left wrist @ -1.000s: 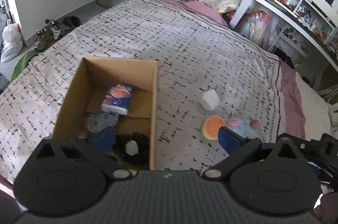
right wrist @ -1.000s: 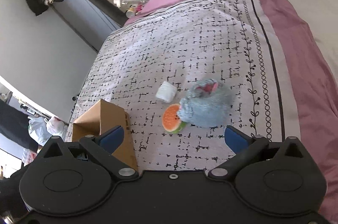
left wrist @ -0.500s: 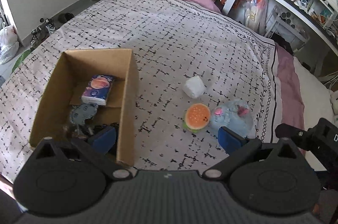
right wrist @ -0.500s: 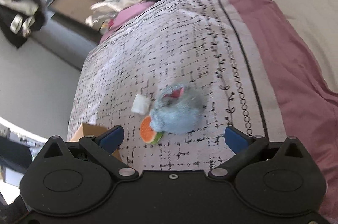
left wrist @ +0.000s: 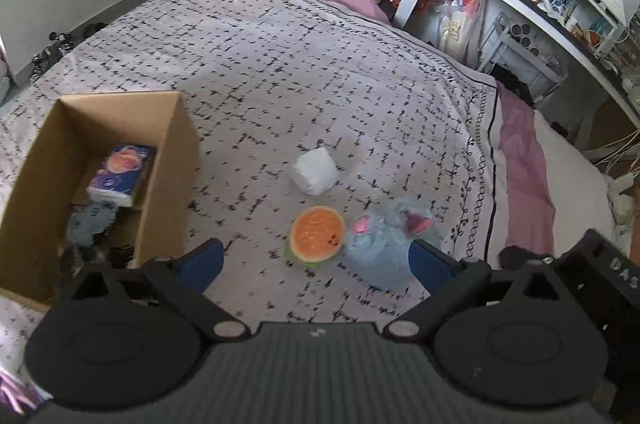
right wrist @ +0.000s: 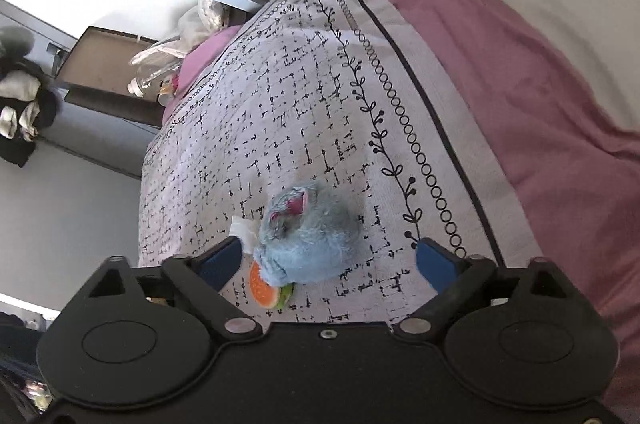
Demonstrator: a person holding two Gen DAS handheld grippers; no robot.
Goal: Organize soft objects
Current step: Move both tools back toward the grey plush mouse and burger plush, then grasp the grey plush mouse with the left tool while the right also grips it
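The fluffy pale-blue plush toy with pink ears [right wrist: 310, 240] lies on the white bedspread with black dash marks [left wrist: 320, 84], touching a round orange watermelon-slice cushion with a green rim [left wrist: 317, 239] on one side, with a small white crumpled soft lump [left wrist: 315, 171] just beyond the two. The right gripper [right wrist: 328, 262] hangs over the plush with its blue pads either side of the body; its jaws are closing, the toy between them but the pads not yet pressing on the fur. To take it cleanly, the pads should probably settle low around the thick middle of the body rather than the ears, and stay clear of the watermelon cushion so that only one thing comes up. The left gripper [left wrist: 316, 258] stands wide and empty above the bedspread, near the same toys. An open brown cardboard box [left wrist: 168, 184] rests on the bed well to the side, already holding a blue tissue pack with an orange print [left wrist: 122, 174] and some grey soft pieces; it looks to be where the plush belongs.
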